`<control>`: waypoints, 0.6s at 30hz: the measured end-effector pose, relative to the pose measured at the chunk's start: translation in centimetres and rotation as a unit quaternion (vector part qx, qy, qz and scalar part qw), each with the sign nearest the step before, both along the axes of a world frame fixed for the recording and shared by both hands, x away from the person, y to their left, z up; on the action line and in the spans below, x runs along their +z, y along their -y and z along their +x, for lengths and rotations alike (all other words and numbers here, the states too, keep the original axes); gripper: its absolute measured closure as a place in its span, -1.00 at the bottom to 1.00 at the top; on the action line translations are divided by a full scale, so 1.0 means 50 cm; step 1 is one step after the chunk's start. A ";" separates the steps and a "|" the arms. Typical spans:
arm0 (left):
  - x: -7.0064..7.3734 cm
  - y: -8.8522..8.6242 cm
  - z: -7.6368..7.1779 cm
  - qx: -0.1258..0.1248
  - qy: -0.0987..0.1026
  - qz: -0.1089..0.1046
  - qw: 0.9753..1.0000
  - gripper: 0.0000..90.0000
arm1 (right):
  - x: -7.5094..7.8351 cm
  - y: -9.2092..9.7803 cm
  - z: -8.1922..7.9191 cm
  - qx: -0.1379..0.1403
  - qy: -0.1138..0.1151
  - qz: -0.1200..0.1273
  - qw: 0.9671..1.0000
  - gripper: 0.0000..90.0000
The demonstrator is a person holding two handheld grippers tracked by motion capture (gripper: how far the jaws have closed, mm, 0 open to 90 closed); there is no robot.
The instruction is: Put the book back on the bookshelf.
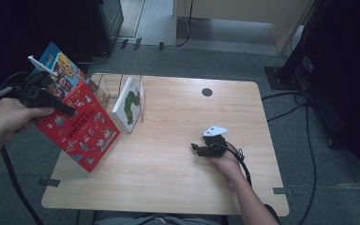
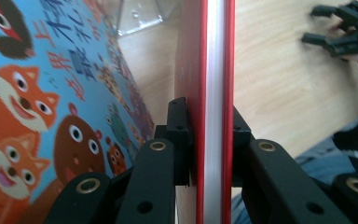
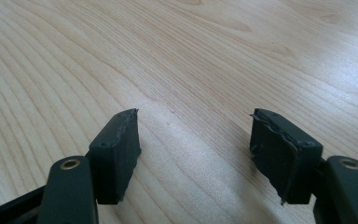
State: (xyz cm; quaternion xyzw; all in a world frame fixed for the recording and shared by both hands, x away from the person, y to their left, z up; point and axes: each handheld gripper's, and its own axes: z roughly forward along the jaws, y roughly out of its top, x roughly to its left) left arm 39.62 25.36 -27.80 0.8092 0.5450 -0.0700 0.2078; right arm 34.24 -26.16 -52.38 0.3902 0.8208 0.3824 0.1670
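Note:
A red picture book hangs tilted over the table's left edge, and my left gripper is shut on its upper left edge. In the left gripper view the red book is pinched edge-on between both jaws. A blue picture book with cartoon animals stands just behind it; the left gripper view has this blue book on the left. My right gripper rests low over the table right of centre. It stands open with bare wood between its jaws.
A clear wire book stand sits at the table's back left, with a white and green book leaning in it. A dark round hole marks the wooden table near the back edge. Cables trail on the floor.

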 end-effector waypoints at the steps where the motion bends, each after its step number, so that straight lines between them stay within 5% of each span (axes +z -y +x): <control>1: -0.001 0.001 0.004 0.004 -0.001 0.000 1.000 0.76 | 0.000 0.000 0.000 -0.001 0.000 0.000 1.000 -0.27; 18: -0.003 0.013 0.096 0.047 -0.006 0.011 0.999 0.76 | 0.000 -0.005 0.001 -0.013 -0.001 0.001 1.000 -0.27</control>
